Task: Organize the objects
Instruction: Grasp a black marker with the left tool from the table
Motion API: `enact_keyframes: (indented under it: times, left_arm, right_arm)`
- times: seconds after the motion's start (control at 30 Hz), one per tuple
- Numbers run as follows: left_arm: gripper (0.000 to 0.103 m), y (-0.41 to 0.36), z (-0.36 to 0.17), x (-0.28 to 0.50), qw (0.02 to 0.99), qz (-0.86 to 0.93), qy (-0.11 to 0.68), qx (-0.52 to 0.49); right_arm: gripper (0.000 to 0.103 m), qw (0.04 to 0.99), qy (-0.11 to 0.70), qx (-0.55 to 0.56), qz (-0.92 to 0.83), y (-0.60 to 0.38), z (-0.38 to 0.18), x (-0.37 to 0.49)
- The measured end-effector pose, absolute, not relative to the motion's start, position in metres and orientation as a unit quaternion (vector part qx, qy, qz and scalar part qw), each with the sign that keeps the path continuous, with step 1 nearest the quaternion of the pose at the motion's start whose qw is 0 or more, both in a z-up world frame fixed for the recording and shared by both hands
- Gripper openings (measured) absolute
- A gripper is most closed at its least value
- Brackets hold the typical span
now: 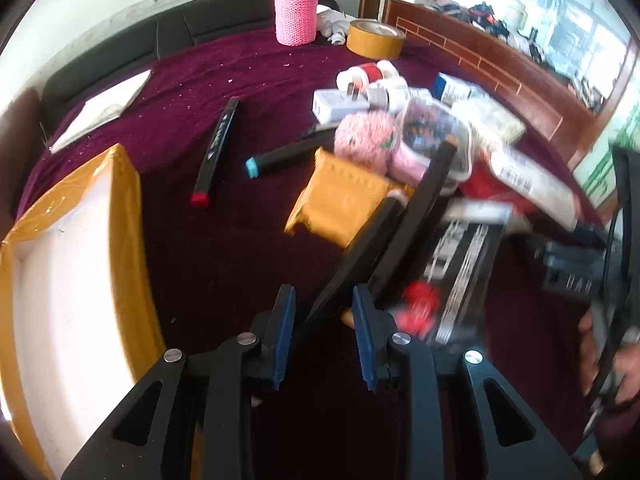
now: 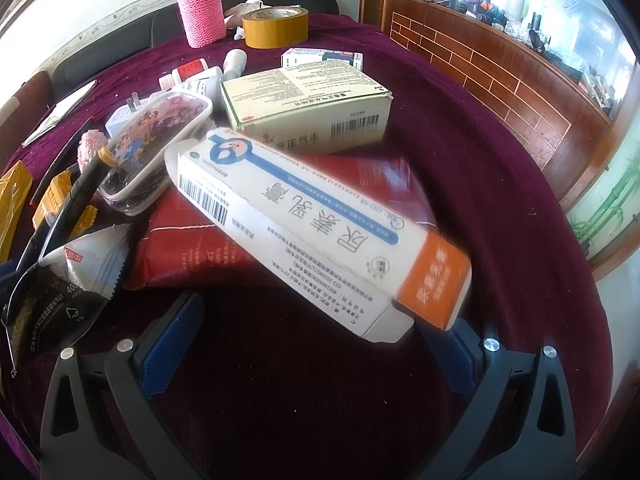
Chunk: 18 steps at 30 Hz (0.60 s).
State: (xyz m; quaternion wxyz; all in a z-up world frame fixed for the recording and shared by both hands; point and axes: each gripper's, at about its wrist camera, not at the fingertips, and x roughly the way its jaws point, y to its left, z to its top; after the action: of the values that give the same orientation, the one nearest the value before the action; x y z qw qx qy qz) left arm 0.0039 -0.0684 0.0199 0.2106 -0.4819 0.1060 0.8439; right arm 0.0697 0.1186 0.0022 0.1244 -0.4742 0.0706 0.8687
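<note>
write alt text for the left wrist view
The left gripper is shut on two black markers above a maroon tablecloth. Two more markers lie ahead, a white foam box sits left, and clutter is piled right.

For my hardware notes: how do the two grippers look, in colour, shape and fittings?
Both the left gripper and the right gripper have black angular linkage frames with triangular cut-outs, round silver pivot bolts, and ribbed blue pads on the fingers. No markings show.

A lived-in home: velvet-covered table (image 2: 500, 184), dark sofa (image 1: 208, 24), knit-sleeved flask (image 1: 296, 10), cluttered wooden counter (image 2: 492, 60).
</note>
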Motion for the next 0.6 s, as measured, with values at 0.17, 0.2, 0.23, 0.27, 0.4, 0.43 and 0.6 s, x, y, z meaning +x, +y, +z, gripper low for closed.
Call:
enact_keyframes:
  times: [0.17, 0.2, 0.23, 0.27, 0.4, 0.43, 0.6]
  left_arm:
    - [0.025, -0.063, 0.017, 0.002, 0.202, 0.840, 0.138, -0.483]
    - [0.025, -0.060, 0.016, -0.003, 0.196, 0.839, 0.140, -0.488]
    - [0.026, -0.057, 0.014, -0.007, 0.188, 0.837, 0.143, -0.494]
    - [0.026, -0.054, 0.010, -0.010, 0.180, 0.834, 0.143, -0.501]
    - [0.027, -0.050, 0.011, -0.015, 0.166, 0.837, 0.133, -0.504]
    - [0.026, -0.050, 0.011, -0.014, 0.161, 0.838, 0.128, -0.505]
    - [0.012, -0.054, 0.020, 0.000, 0.171, 0.851, 0.083, -0.490]
  right_arm:
    - [0.103, 0.125, 0.071, -0.474, 0.869, 0.120, 0.002, 0.070]
    - [0.103, 0.125, 0.071, -0.474, 0.869, 0.120, 0.003, 0.070]
    - [0.103, 0.125, 0.070, -0.474, 0.869, 0.120, 0.003, 0.070]
    - [0.103, 0.125, 0.070, -0.474, 0.869, 0.120, 0.003, 0.070]
    - [0.103, 0.125, 0.070, -0.473, 0.869, 0.120, 0.003, 0.071]
    - [0.103, 0.125, 0.070, -0.473, 0.869, 0.120, 0.003, 0.070]
    - [0.103, 0.125, 0.070, -0.473, 0.869, 0.121, 0.003, 0.070]
